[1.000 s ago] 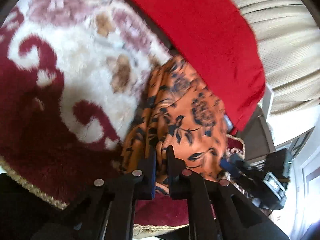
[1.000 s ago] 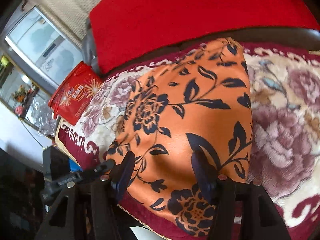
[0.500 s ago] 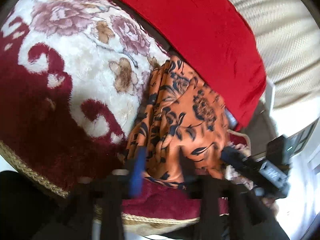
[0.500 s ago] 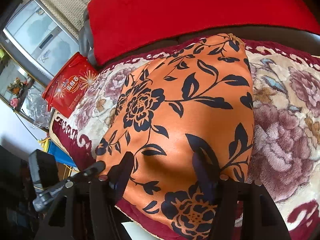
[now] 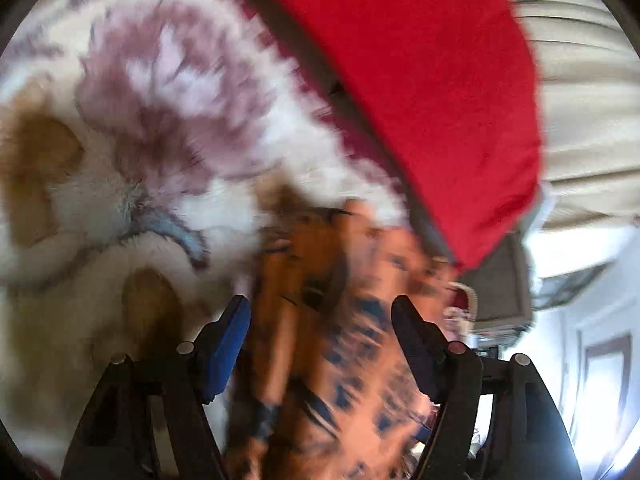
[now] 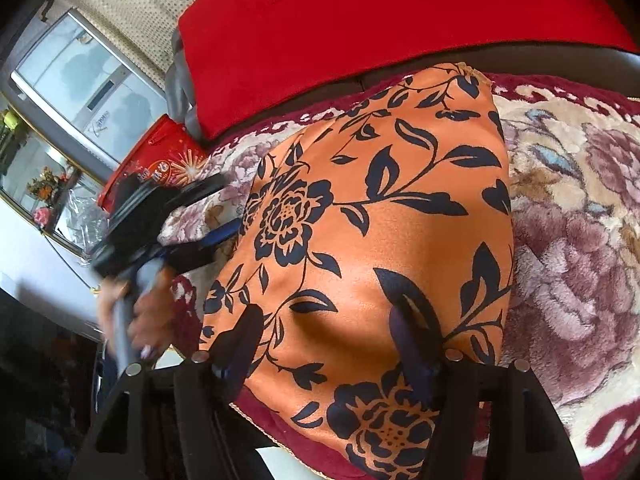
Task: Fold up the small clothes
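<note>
An orange cloth with dark navy flowers (image 6: 372,236) lies folded and flat on a plush flowered blanket (image 6: 576,240). My right gripper (image 6: 330,328) is open, its two fingers resting on the cloth's near part. In the blurred left wrist view, my left gripper (image 5: 320,320) is open with the cloth's bunched edge (image 5: 320,344) between and beyond its fingers, not gripped. The left gripper also shows in the right wrist view (image 6: 160,220) at the cloth's left edge, held by a hand.
A red cushion (image 6: 360,20) lies behind the cloth along the sofa back. A red printed bag (image 6: 152,164) sits at the far left by a window. The blanket's gold-trimmed front edge (image 6: 280,440) runs just below the cloth.
My left gripper has opened, let go of the cloth's edge, and is moving fast along the cloth's left side. The cloth now lies flat. The right gripper stays open on it.
</note>
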